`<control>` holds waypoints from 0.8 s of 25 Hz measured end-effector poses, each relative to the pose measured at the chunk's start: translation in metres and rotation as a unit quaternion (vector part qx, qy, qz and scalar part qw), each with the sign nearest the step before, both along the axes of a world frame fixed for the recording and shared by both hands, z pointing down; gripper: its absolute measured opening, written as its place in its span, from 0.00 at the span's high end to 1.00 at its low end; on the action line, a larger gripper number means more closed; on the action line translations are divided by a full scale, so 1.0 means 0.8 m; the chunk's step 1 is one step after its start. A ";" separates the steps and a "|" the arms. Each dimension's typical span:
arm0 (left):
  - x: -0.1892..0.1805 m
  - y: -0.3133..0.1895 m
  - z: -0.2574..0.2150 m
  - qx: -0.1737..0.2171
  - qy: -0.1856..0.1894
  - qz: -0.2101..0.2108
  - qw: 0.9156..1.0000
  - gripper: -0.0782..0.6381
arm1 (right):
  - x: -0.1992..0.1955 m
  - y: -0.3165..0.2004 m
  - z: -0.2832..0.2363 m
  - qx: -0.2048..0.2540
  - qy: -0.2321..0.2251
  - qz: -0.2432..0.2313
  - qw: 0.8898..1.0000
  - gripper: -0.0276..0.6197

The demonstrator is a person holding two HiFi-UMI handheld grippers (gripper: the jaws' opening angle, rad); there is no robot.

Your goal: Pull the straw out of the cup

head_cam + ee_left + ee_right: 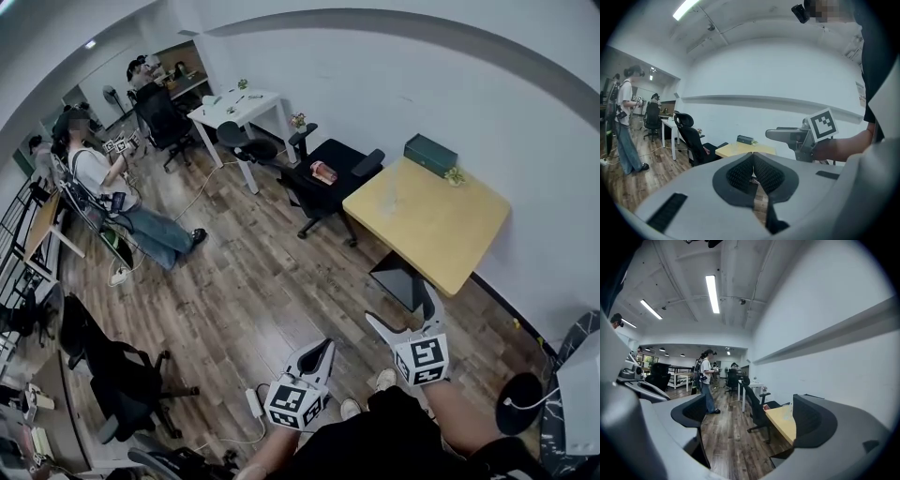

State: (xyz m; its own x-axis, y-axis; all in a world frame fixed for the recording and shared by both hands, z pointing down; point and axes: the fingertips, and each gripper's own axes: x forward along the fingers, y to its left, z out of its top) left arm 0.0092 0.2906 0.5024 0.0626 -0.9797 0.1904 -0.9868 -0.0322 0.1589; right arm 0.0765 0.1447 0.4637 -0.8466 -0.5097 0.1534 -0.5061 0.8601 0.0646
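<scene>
Left tool (pixel 326 349) clenched, empty. Right tool (pixel 401 307) jaws opening, nothing between them (both low, by the person's legs). Ahead: yellow wooden surface (pixel 441 234) with clear plastic cup (pixel 787 411) on it, well apart from both tools. Straw too small to make out.

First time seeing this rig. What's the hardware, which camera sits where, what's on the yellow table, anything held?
There is no robot here: a person holds a grey two-jaw gripper in each hand. The head view looks down from the person's head at the left gripper and the right gripper. The other two views come from cameras riding on the grippers and look along their jaws. Ahead stands a light yellow square wooden table. On it are a dark green box, a small plant and a clear cup, too faint to show its contents. Nothing is held: the left jaws are together and empty, and the right jaws are opening with nothing between them.
</scene>
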 end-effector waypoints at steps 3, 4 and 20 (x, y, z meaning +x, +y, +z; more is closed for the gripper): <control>-0.013 -0.011 0.006 -0.006 0.002 -0.001 1.000 0.86 | -0.009 -0.014 0.006 -0.005 0.000 0.004 1.000 0.04; -0.017 -0.016 0.008 -0.007 0.002 -0.001 1.000 0.86 | -0.013 -0.020 0.009 -0.008 0.000 0.005 1.000 0.04; -0.110 -0.191 0.002 -0.020 -0.009 0.004 1.000 0.86 | -0.081 -0.201 0.023 -0.054 -0.013 0.038 0.998 0.04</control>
State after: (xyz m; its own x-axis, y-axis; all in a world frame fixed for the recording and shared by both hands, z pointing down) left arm -0.0787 0.1377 0.5036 0.0675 -0.9707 0.2305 -0.9892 -0.0350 0.1425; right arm 0.0118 -0.0164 0.4820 -0.8109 -0.5536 0.1895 -0.5699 0.8207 -0.0412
